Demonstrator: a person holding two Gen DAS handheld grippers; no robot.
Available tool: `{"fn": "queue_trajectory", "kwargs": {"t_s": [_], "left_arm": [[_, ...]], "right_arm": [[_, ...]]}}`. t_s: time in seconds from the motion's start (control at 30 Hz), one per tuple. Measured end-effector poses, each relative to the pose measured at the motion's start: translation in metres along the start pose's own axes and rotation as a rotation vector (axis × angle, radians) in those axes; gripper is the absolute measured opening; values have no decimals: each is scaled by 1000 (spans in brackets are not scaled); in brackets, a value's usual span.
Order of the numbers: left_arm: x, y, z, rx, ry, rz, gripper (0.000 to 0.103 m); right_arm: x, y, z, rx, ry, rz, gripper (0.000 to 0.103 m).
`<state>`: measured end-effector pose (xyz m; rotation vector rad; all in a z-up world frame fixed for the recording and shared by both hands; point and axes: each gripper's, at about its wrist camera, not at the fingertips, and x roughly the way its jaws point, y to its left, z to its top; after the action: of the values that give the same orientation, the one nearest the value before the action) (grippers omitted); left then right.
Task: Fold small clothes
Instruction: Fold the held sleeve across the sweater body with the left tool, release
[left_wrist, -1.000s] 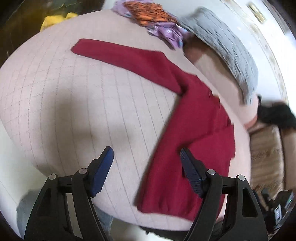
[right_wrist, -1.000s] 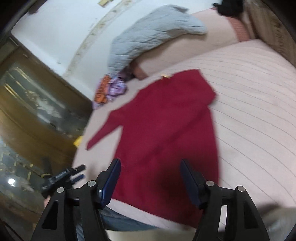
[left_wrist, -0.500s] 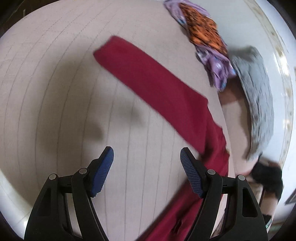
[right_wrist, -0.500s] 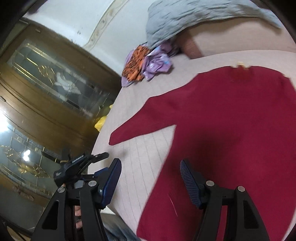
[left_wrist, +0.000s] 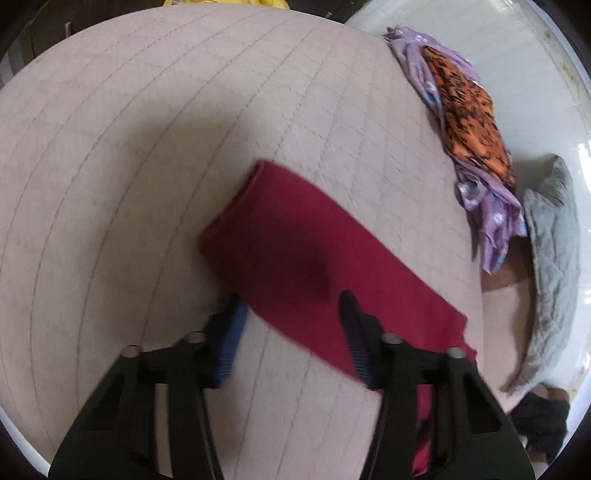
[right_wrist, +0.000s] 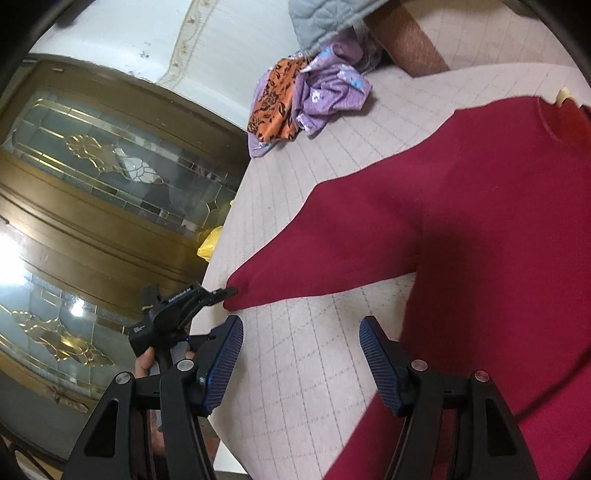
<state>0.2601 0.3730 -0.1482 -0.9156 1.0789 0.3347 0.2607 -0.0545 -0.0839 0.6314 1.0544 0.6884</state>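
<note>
1. Whereas a second earlier the whole dark red long-sleeved knit sweater (right_wrist: 491, 229) was viewed from above the bed's near edge, only its outstretched sleeve (left_wrist: 306, 266) is now framed in the left wrist view, with the cuff end close ahead.
2. The left gripper (left_wrist: 291, 325) is seen with its jaws closing, having stood wide before; the sleeve lies between them, yet firm pad contact cannot be confirmed through the blur.
3. The right gripper (right_wrist: 301, 363) is held open as before, nothing between its jaws, above the pale pink quilted bedcover (right_wrist: 314, 369) beside the sweater's body.
4. The sweater is spread flat on the bed, its sleeve stretched toward the bed's edge.
5. A sleeve fold across the body is judged to be starting; no fold is made yet.
</note>
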Motion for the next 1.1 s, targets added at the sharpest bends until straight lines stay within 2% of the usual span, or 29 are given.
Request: {"fn": "queue_trajectory", "kwargs": {"t_s": [0.03, 0.1, 0.17, 0.3, 0.37, 0.47, 0.53, 0.57, 0.67, 0.77, 0.83, 0.9, 0.97, 1.03, 1.1], "left_arm": [[2, 1, 4, -1, -10, 18, 11], [1, 3, 6, 8, -6, -8, 9], [-10, -4, 1, 49, -35, -14, 8], [-71, -62, -32, 285, -212, -65, 8], [-110, -101, -69, 439, -302, -121, 8], [-145, -141, -125, 603, -338, -205, 8], [-156, -167, -176, 719, -302, -262, 8], [-157, -172, -191, 739, -282, -274, 8], [-145, -180, -261, 819, -162, -332, 8], [-111, -180, -326, 957, -96, -351, 8], [-79, -182, -354, 1037, -7, -306, 8], [-54, -189, -365, 1052, 47, -248, 8], [-41, -192, -366, 1057, 57, -206, 8], [-38, -191, -366, 1059, 64, -204, 8], [-35, -191, -368, 1074, 62, -187, 8]], "right_arm": [[4, -1, 1, 8, 2, 7, 64], [6, -2, 1, 23, 1, 12, 64], [3, -5, 0, 40, 2, 17, 64], [-15, -10, -1, 52, -6, 14, 64], [-28, -11, -2, 55, -12, 17, 64], [-62, -16, -6, 64, -28, 24, 64], [-89, -23, -12, 87, -43, 37, 64], [-101, -26, -15, 97, -52, 45, 64], [-142, -44, -28, 130, -102, 83, 64], [-168, -73, -32, 184, -130, 155, 64], [-171, -94, -28, 230, -104, 216, 64], [-165, -111, -24, 248, -49, 242, 64], [-156, -127, -27, 303, -13, 208, 64], [-143, -140, -33, 371, 35, 236, 64], [-136, -140, -35, 386, 54, 260, 64]]}}
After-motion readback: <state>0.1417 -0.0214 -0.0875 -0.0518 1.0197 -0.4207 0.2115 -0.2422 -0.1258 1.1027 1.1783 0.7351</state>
